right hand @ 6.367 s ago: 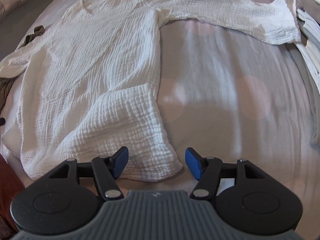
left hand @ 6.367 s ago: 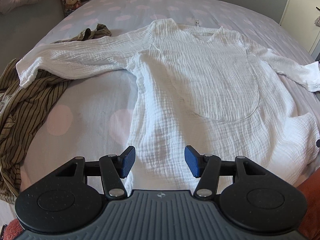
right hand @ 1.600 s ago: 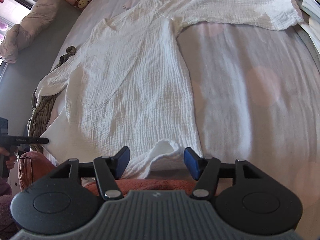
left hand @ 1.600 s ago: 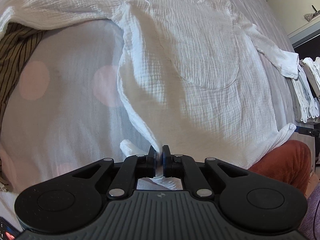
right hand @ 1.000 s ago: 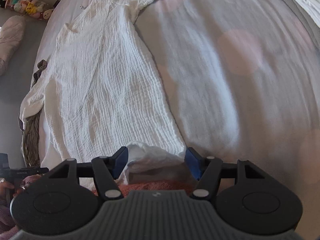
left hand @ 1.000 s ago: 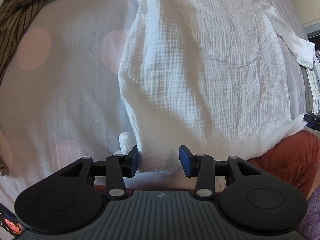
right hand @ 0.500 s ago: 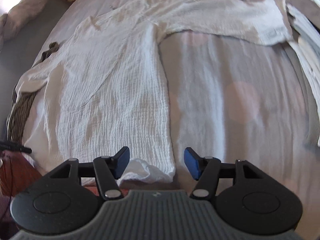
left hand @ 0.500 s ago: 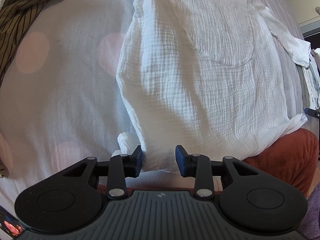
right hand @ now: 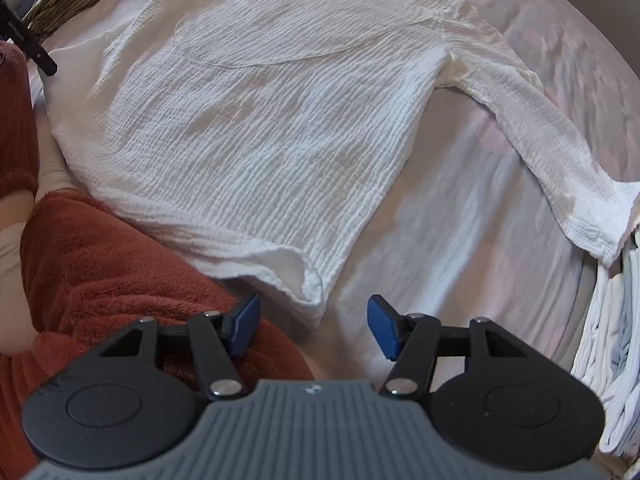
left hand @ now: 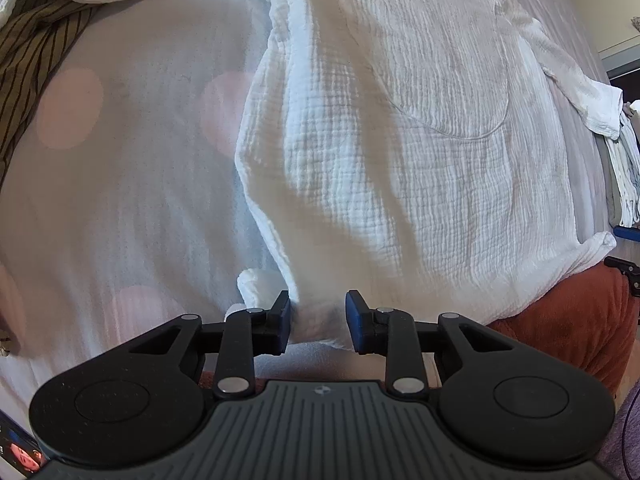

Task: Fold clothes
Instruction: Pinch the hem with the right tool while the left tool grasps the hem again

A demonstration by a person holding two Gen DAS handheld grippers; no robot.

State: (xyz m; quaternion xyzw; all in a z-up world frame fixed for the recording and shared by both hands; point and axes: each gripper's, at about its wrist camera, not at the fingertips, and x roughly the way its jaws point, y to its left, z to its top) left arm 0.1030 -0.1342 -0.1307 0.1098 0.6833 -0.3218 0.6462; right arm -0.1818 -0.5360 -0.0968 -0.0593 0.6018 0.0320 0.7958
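White crinkled cotton long-sleeved shirt [left hand: 400, 128] lies spread flat on the pale grey bed sheet with faded pink dots [left hand: 132, 184], sleeves out to both sides. Left gripper [left hand: 318, 320]: points steeply down at the hem corner, jaws narrow and closing, hem fabric between the blue pads, not visibly pinched yet. Right gripper [right hand: 312, 326]: also points steeply down, jaws fairly wide and closing, other hem corner just ahead of the gap, pads clear of the cloth. Rust-red fleece clothing [right hand: 100, 264] of the person sits at the bed edge beside the hem. Olive striped garment [left hand: 32, 52] under the far sleeve. Stack of folded white laundry [right hand: 612, 340] beside the near cuff.
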